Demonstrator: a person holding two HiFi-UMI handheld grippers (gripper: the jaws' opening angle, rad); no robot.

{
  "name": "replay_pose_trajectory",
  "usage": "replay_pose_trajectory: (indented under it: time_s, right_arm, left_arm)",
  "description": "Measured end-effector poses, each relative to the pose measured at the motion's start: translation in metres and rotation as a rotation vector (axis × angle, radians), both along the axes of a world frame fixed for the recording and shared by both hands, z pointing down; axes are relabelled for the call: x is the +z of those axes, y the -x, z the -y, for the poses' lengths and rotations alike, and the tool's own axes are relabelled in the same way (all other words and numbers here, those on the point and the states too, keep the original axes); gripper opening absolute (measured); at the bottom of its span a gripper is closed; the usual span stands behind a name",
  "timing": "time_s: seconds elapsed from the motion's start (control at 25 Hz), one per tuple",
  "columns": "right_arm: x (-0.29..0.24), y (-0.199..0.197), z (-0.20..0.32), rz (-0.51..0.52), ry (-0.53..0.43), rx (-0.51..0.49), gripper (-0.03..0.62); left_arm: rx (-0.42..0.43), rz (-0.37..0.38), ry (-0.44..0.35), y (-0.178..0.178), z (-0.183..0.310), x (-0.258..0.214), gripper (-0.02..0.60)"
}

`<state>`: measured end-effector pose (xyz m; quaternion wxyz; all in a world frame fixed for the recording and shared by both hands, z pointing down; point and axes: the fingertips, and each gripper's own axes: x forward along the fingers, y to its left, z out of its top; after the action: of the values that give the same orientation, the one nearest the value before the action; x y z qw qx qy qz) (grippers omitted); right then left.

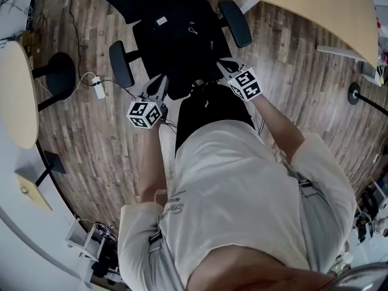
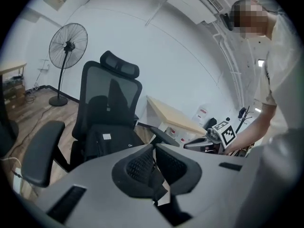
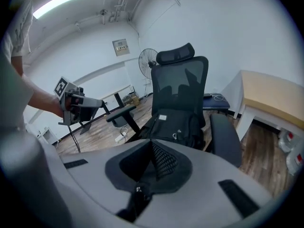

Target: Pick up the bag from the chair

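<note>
- The wood floor [image 1: 291, 77] runs under everything, with cables trailing across it on the left.
- A pale desk [image 1: 309, 8] stands to the right of the chair, and a round table [image 1: 15, 93] on the far left.
- The person in a white shirt [image 1: 242, 193] leans toward the seat, both arms stretched out.
- The black mesh chair [image 3: 180, 84] faces the person, headrest up, an armrest out on each side.
- The black bag [image 1: 179, 41] lies on the chair's seat between the armrests, its back against the backrest and a small white tag on top.
- A standing fan [image 2: 69, 46] is by the wall behind the chair.
- The left gripper [image 1: 159, 85] is closed with nothing in it, near the seat's front corner by one armrest and short of the bag.
- The right gripper [image 1: 225, 66] is also closed and empty, by the seat's other front corner and likewise short of the bag.
- A white power strip [image 1: 99, 86] lies on the floor beside the chair.
</note>
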<state>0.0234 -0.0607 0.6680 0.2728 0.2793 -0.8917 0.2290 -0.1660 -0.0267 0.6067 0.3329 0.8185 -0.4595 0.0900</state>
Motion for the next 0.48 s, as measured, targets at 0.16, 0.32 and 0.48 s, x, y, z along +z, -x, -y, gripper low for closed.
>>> replay_pose_trajectory:
  time_s: [0.16, 0.32, 0.48]
  right_arm:
    - [0.039, 0.002, -0.024, -0.059, 0.124, -0.056, -0.003]
    - [0.078, 0.009, -0.039, -0.075, 0.244, -0.069, 0.098]
    - [0.128, 0.004, -0.054, -0.144, 0.320, -0.075, 0.103]
  left_arm:
    - [0.033, -0.092, 0.098, -0.005, -0.017, 0.044, 0.017]
    - [0.096, -0.158, 0.172, -0.006, -0.030, 0.080, 0.033]
    - [0.120, -0.183, 0.262, -0.004, -0.045, 0.120, 0.172]
